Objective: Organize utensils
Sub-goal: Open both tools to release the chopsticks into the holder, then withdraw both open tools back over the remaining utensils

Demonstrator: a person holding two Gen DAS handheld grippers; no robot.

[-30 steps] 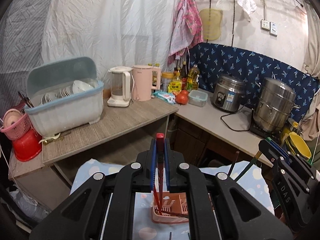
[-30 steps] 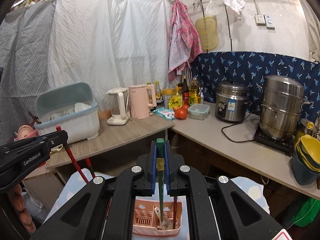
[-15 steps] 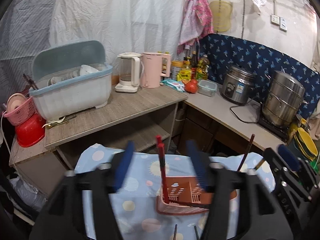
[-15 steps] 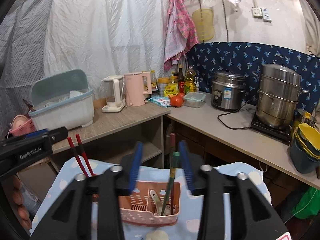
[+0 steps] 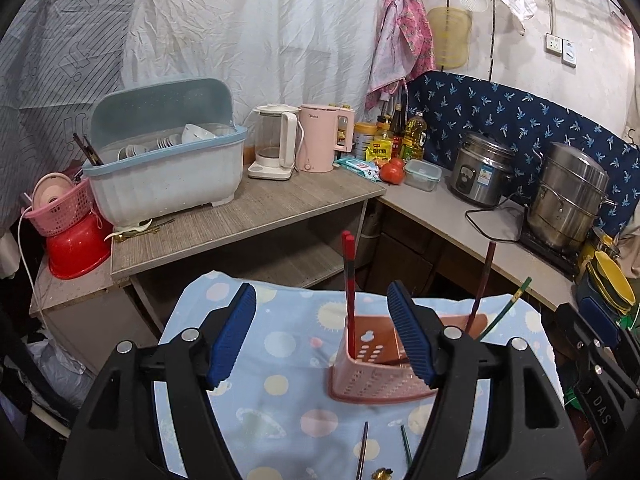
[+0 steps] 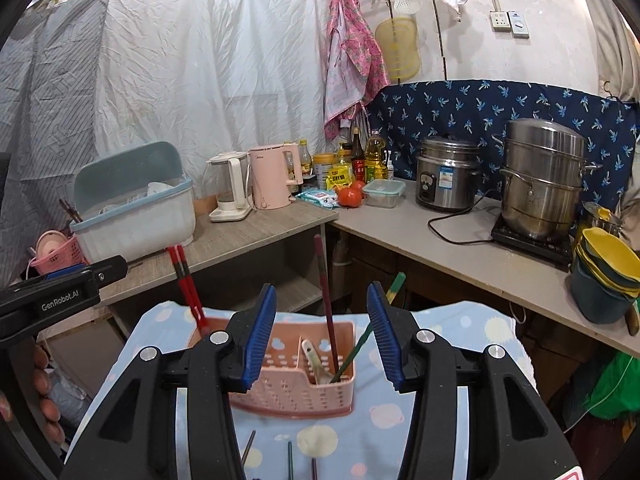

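Observation:
A pink perforated utensil basket (image 5: 376, 376) (image 6: 296, 376) stands on the blue dotted cloth. Red chopsticks (image 5: 349, 292) (image 6: 186, 284) stand in its left end. A dark red chopstick (image 6: 326, 304), a green chopstick (image 6: 360, 340) and a white spoon (image 6: 314, 360) stand in its right end. My left gripper (image 5: 324, 336) is open and empty, just in front of the basket. My right gripper (image 6: 322, 336) is open and empty, in front of the basket. Loose chopsticks (image 5: 362, 456) (image 6: 290, 460) lie on the cloth near me.
A wooden counter (image 5: 248, 216) behind holds a dish rack (image 5: 168, 164), two kettles (image 5: 316, 144), bottles and tomatoes. A rice cooker (image 5: 480, 176), a steel steamer pot (image 5: 568, 204) and stacked bowls (image 6: 608, 264) stand at the right. A pink basket on a red bowl (image 5: 76, 244) sits far left.
Both grippers opened and let go of their chopsticks, which now stand in the basket. Both grippers pulled back from the basket.

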